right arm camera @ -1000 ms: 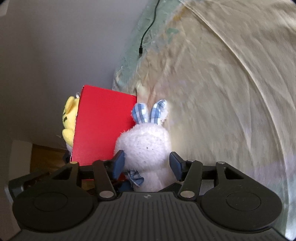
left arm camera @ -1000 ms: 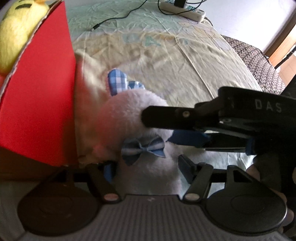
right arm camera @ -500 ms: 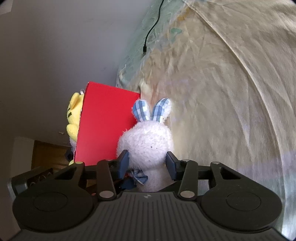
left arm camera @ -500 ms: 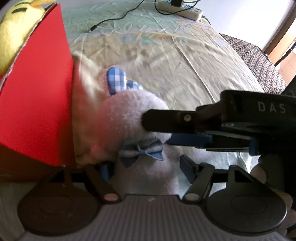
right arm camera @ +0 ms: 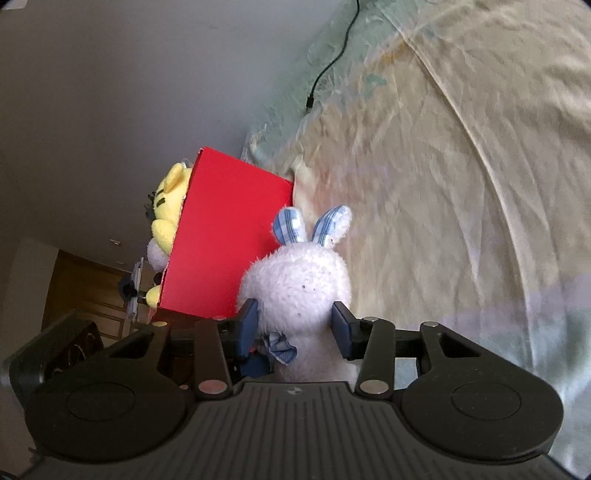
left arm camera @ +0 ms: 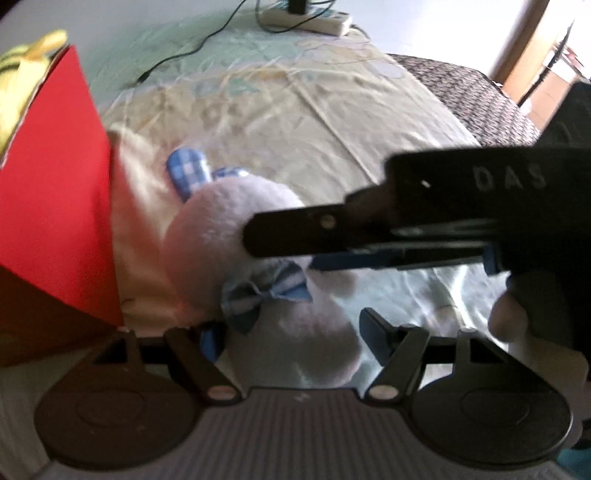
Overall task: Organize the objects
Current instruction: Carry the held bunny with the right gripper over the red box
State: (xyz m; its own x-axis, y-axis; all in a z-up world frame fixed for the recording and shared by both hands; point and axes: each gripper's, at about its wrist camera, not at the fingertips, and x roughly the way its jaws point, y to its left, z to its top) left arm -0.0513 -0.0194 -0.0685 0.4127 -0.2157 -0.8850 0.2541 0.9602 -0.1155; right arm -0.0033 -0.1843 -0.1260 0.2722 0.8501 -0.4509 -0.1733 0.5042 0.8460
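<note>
A white plush rabbit with blue checked ears and a blue bow tie is held above the bed. My right gripper is shut on its head; in the left wrist view its fingers cross from the right. My left gripper is open around the rabbit's lower body, its jaws apart on either side. A red box stands to the left, also in the right wrist view, with a yellow plush toy inside it.
The bed is covered with a pale yellow and green sheet. A black cable and a white power strip lie at its far end. A dark patterned blanket lies at the right.
The right gripper has closed on the rabbit's head and lifted it a little. The left gripper stays open around its body. The views have shifted slightly.
</note>
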